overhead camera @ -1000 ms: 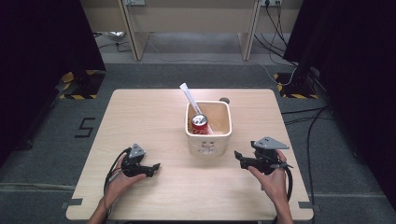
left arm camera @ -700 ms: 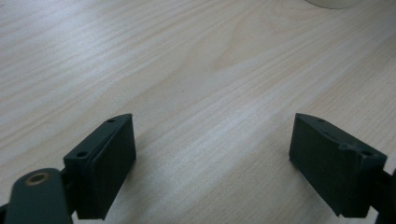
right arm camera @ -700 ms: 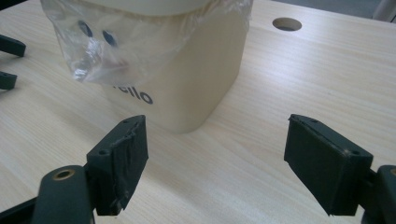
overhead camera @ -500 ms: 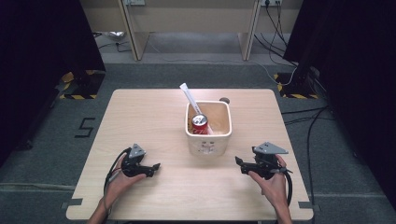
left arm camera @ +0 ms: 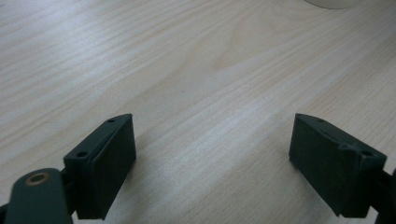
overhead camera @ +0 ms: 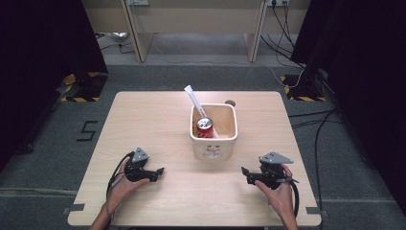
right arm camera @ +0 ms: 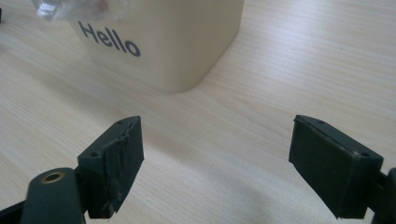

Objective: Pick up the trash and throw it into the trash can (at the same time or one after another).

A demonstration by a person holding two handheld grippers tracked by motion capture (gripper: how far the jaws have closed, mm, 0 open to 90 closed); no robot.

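Bin (overhead camera: 214, 142) stands between both wide-open, seemingly empty grippers.

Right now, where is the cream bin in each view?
High view: cream bin at table centre, between both grippers.
Left gripper view: a sliver of its base at the top edge.
Right gripper view: upper left, lettered "Hello".
Shared landmark: the light wooden table.

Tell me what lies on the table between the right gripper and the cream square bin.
Nothing: the stretch of light wooden table between the right gripper and the cream square bin is bare. The right gripper view shows this; the jaws stand open, nothing between them.
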